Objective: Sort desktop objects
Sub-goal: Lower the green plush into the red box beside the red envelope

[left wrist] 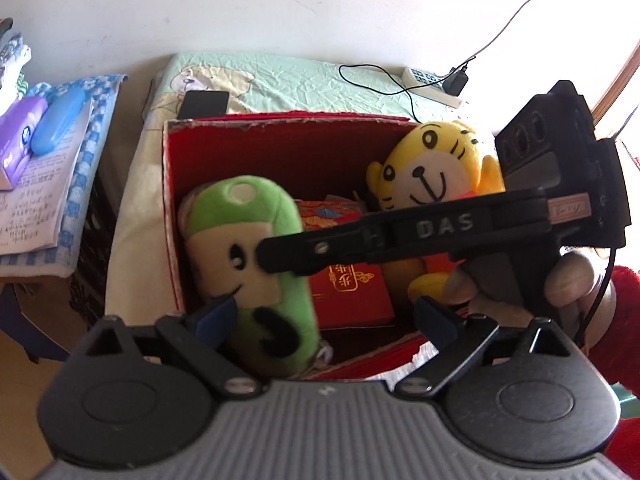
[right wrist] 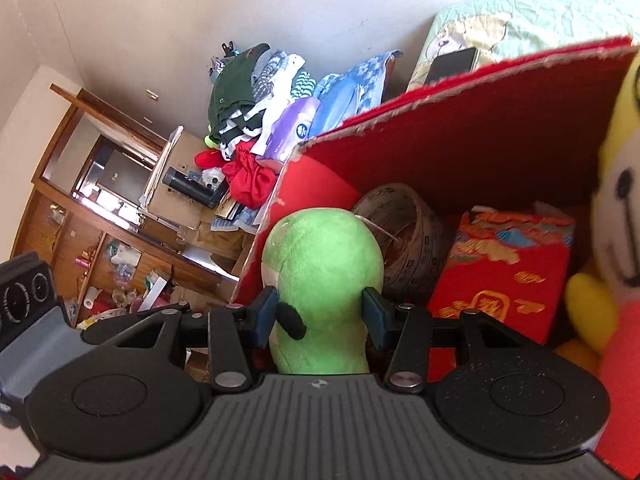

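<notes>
The right gripper [right wrist: 320, 312] has its two blue pads pressed in on either side of the green plush [right wrist: 320, 272], squeezing it at the middle, with the toy's rounded end sticking up past the fingers. From the left wrist camera that same gripper [left wrist: 280, 258] reaches in from three o'clock, its black body marked DAS, a hand [left wrist: 568, 280] with a red sleeve wrapped around the handle, and its tip sits over the green plush [left wrist: 248, 264].

The green plush stands inside the red box [left wrist: 176, 216], against the wall at nine o'clock. Beside it, toward the middle, lies a red packet [left wrist: 352, 292] with gold print, and the yellow tiger [left wrist: 432, 172] leans in the corner at two o'clock. The right wrist camera also shows a tape roll [right wrist: 408, 236] tucked behind the green plush.

The left gripper [left wrist: 324, 312] hangs over the near rim of the box at six o'clock, fingers spread wide and holding nothing.

The box rests on a pale green sheet [left wrist: 288, 80], with a phone [left wrist: 203, 103] just behind it at eleven o'clock and a power strip [left wrist: 430, 84] at one o'clock.
</notes>
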A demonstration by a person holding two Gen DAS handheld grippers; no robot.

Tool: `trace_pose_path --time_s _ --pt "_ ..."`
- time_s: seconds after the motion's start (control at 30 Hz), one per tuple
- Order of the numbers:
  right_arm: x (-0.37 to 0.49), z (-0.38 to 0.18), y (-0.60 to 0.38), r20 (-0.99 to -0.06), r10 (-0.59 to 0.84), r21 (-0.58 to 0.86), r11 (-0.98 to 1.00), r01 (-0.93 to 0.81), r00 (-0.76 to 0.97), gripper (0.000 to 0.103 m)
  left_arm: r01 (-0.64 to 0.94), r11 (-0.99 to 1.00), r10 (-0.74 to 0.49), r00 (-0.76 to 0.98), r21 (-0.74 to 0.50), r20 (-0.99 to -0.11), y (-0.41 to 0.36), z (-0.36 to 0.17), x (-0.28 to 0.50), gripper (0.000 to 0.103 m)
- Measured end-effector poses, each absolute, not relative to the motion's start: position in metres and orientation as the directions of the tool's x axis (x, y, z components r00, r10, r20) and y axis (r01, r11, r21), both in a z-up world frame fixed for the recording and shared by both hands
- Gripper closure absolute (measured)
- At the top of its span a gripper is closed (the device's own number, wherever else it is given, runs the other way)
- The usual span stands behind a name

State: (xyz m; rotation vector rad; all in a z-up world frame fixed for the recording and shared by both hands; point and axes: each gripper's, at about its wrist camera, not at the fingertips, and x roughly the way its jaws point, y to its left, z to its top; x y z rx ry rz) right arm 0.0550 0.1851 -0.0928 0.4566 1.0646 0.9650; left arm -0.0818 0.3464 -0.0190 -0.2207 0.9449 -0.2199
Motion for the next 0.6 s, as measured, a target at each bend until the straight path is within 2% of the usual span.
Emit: trace_pose_path --time_s 0.17,0.33,0.53,0.6 --pt "0.045 -0.086 0.198 -0.579 0.798 0.652 0.575 -0.494 0.166 0.05 0.092 0.961 -0.266 0.576 -0.263 -0.773 0.344 -0.019 -0.083 0.007" --pt "0.048 -0.087 0.188 -0.591 0.793 0.677 0.589 -0.441 0.151 0.047 0.096 0.952 -0.294 0.561 -0.291 -0.774 0.344 -0.023 -0.081 0.006" --pt "0.045 -0.078 0.166 -0.536 0.818 0.72 0.573 -0.391 0.211 0.047 0.109 0.949 -0.305 0.562 -0.296 -0.769 0.339 -0.026 -0.084 0.006" --pt "0.045 -0.078 0.163 -0.54 0.808 0.714 0.588 -0.38 0.236 0.056 0.106 0.945 -0.313 0.561 -0.308 -0.766 0.34 -0.026 -0.085 0.006"
